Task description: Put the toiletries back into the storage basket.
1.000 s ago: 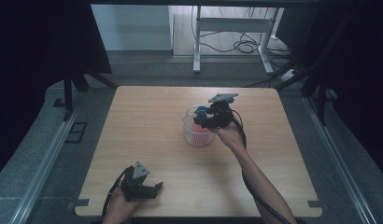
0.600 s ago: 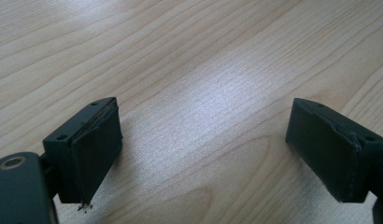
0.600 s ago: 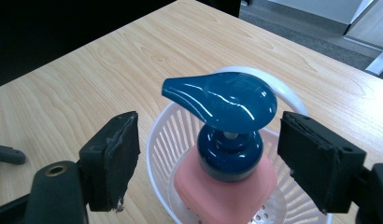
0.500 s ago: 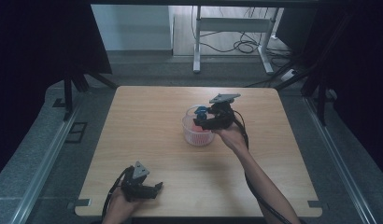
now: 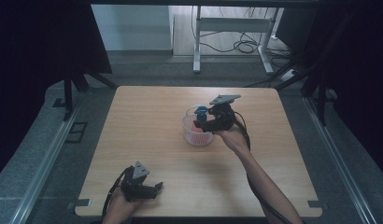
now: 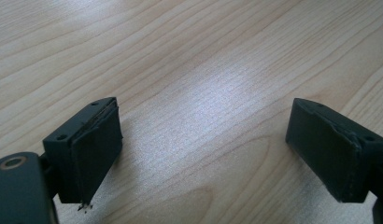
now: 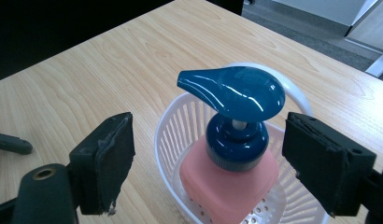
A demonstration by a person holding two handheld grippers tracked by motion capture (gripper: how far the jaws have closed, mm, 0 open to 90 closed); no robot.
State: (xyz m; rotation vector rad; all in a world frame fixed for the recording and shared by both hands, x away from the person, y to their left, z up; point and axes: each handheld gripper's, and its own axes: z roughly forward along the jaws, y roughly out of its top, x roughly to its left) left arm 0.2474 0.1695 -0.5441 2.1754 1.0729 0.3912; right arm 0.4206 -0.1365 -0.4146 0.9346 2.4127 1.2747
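Soap bottle [image 7: 229,175] with a pink body and blue pump [image 7: 234,93] stands upright inside the small white basket [image 7: 173,126] near the middle of the desk [image 5: 147,121], and that tells me the placing step is about done. My right claw [image 7: 206,161] sits just above and beside the basket, its jaws having just been opening; the pump neck is between them, but neither pad touches it, so I read the bottle as released and resting on its own. From the high view the right claw [image 5: 209,122] hovers over the basket's right edge. My left claw [image 5: 150,190] rests near the front edge of the desk, well apart from the basket, jaws spread wide with nothing but bare wood between them in the left claw view [image 6: 203,154]. Next, I judge, I need to draw the right claw straight back and up, keeping the pads clear of the pump head so I don't tip the bottle or drag the light basket along.
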